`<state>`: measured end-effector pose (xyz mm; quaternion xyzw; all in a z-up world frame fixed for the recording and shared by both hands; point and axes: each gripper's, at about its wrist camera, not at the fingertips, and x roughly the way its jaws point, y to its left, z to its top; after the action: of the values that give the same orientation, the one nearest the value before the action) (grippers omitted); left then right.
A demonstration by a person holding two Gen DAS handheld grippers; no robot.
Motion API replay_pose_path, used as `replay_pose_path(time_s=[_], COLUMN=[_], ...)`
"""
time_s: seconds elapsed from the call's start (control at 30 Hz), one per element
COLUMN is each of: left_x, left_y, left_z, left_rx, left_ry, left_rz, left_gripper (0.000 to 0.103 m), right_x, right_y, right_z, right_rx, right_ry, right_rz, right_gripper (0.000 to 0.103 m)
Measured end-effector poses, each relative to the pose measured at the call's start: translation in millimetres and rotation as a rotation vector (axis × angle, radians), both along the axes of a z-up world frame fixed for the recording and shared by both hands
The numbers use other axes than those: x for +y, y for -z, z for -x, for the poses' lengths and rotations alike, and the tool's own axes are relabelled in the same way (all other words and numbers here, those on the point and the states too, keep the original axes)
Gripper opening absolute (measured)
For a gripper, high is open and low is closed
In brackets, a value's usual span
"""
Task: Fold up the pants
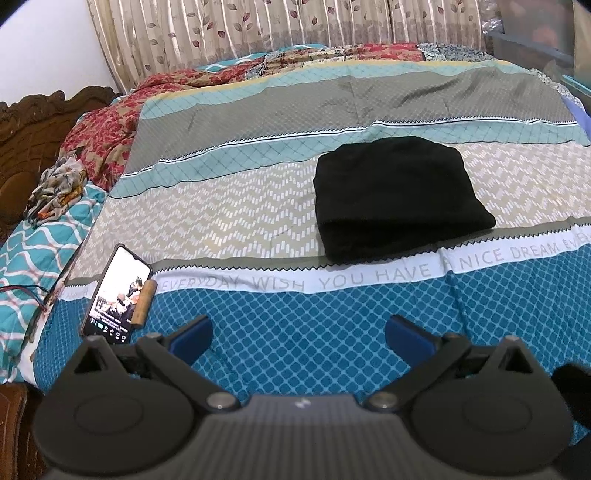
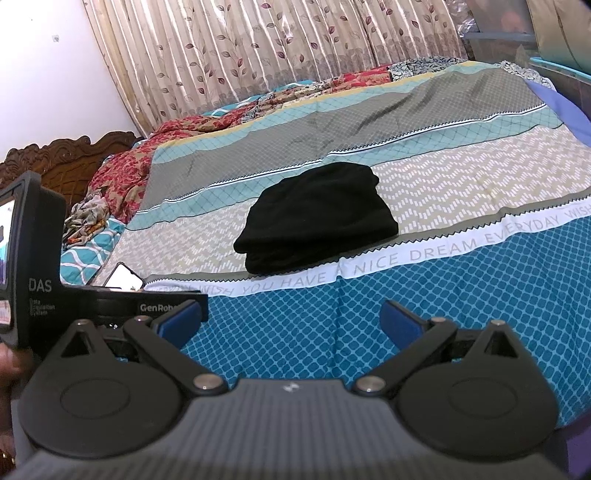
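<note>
The black pants (image 1: 399,195) lie folded into a compact stack on the patterned bedsheet (image 1: 258,221), near the middle of the bed; they also show in the right wrist view (image 2: 317,225). My left gripper (image 1: 297,338) is open and empty, held above the blue front band of the sheet, well short of the pants. My right gripper (image 2: 291,321) is open and empty too, also nearer than the pants. The left gripper's body (image 2: 33,266) shows at the left edge of the right wrist view.
A phone (image 1: 118,295) with a lit screen lies at the bed's left front, a small brown wooden piece (image 1: 143,302) against it. Crumpled red floral bedding (image 1: 107,147) and a carved wooden headboard (image 1: 33,125) are at the left. Curtains (image 1: 258,26) hang behind.
</note>
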<state>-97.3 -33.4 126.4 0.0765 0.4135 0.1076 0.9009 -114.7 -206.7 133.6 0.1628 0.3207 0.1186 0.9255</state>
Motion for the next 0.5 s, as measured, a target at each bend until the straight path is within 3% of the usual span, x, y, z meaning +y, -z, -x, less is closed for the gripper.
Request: replay_pose_path(time_s=[0.5], left_x=[-0.8], left_y=[1.7], left_z=[1.0], left_rx=[0.006], left_ry=[0.003], left_rz=[0.006], left_gripper=[0.103], right_x=[-1.3], right_y=[-2.0], right_z=[0.4], right_rx=[-0.006], right_ry=[0.010], right_rz=[-0.001], right_gripper=[0.103])
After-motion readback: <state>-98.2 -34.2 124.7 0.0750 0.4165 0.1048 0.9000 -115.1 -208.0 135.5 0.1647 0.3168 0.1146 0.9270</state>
